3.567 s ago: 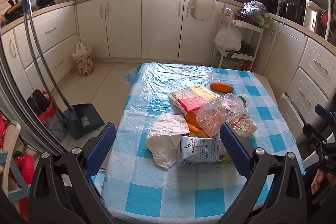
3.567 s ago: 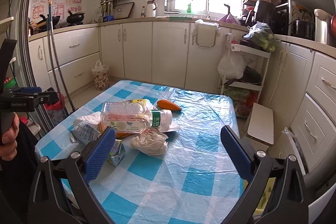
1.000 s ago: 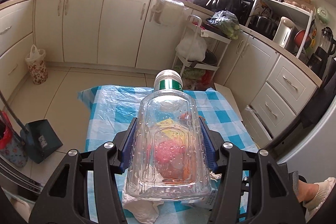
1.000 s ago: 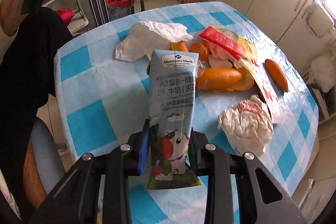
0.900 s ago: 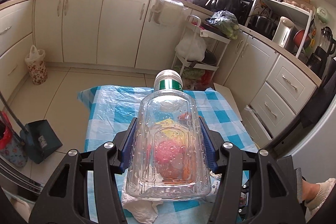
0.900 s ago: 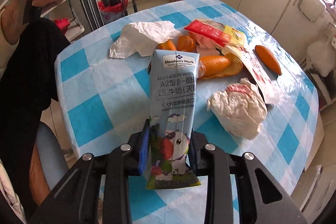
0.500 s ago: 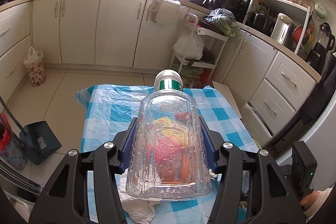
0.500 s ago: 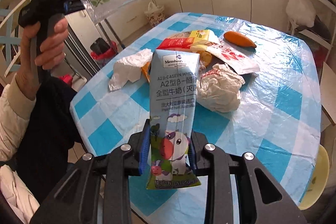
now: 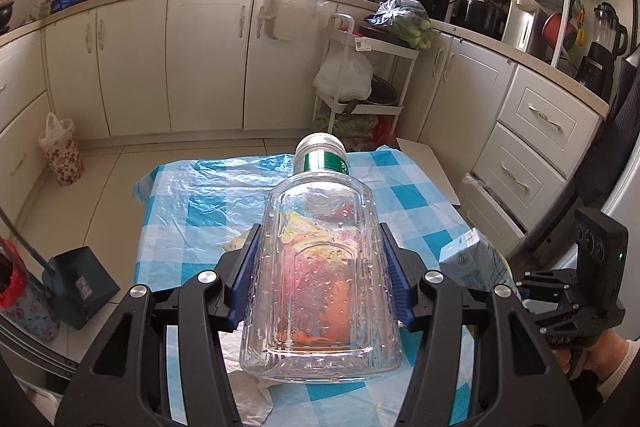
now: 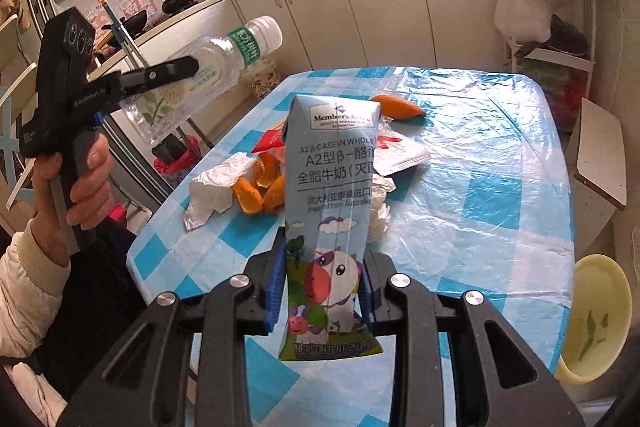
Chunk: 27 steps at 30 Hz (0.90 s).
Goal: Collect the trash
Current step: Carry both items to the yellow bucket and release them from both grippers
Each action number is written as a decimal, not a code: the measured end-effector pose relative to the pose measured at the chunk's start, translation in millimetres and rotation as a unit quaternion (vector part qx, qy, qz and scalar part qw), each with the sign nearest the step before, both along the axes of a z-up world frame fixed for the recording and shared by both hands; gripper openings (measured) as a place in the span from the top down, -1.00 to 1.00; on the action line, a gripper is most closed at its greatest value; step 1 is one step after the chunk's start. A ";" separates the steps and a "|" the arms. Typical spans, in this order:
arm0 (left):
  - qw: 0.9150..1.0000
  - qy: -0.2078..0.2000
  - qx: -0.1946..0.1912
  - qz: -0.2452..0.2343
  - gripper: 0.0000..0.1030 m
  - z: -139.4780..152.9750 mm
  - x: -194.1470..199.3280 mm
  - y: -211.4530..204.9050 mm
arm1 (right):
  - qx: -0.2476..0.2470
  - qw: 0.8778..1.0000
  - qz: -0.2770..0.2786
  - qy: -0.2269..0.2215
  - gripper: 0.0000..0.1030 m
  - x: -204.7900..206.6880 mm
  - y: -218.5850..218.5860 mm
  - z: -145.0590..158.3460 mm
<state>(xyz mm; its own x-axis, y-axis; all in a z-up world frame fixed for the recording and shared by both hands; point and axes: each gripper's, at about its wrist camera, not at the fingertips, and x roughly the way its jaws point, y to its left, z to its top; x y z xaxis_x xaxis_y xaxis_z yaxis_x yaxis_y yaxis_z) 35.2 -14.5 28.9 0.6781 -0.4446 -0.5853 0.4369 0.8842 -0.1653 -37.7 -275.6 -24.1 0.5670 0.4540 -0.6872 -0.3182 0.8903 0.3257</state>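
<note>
My left gripper point(image 9: 320, 267) is shut on a clear empty plastic bottle point(image 9: 320, 279) with a green label and white cap, held above the blue checked table point(image 9: 192, 227). The bottle also shows in the right wrist view point(image 10: 192, 75). My right gripper point(image 10: 322, 287) is shut on a blue milk carton point(image 10: 332, 219) with a cow picture, held above the table's near edge; the carton shows in the left wrist view point(image 9: 468, 263). On the table lie crumpled white tissue point(image 10: 212, 191), orange peels point(image 10: 260, 187), a red and white wrapper point(image 10: 396, 151) and an orange piece point(image 10: 400, 107).
A yellow bowl-like bin point(image 10: 592, 315) sits low at the table's right. A dustpan point(image 9: 76, 287) and a red-lined bin point(image 9: 16, 291) stand on the floor at left. Kitchen cabinets point(image 9: 208, 59) and a white trolley point(image 9: 360, 75) stand behind the table.
Both grippers took up their items since the earliest frames. In the last second the right gripper with the carton rose and swung, so the left gripper and bottle come into its view.
</note>
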 end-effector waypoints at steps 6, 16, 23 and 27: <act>0.999 -0.011 0.024 -0.021 -0.03 -2.6 -10.9 -23.2 | 0.020 0.998 -0.062 0.004 0.39 5.4 -34.5 0.0; 0.999 -0.013 0.009 -0.052 -0.03 6.7 -22.9 -56.8 | 0.034 0.980 -0.192 0.045 0.39 18.7 -135.3 -10.3; 0.997 0.002 -0.019 -0.081 -0.03 6.6 -35.2 -103.2 | 0.020 0.941 -0.306 0.143 0.39 30.0 -234.5 -56.1; 0.994 0.012 -0.026 -0.103 -0.03 2.1 -40.3 -141.3 | 0.033 0.917 -0.346 0.198 0.39 31.4 -278.7 -88.9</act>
<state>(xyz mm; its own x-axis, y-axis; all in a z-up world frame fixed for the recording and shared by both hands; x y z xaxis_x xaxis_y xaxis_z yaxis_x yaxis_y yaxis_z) -5.2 -155.7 31.0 0.5560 -0.6024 -0.5728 0.6034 0.7664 -0.2203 -6.3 -554.3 -113.0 0.4473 0.1277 -0.8852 0.4692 0.8091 0.3538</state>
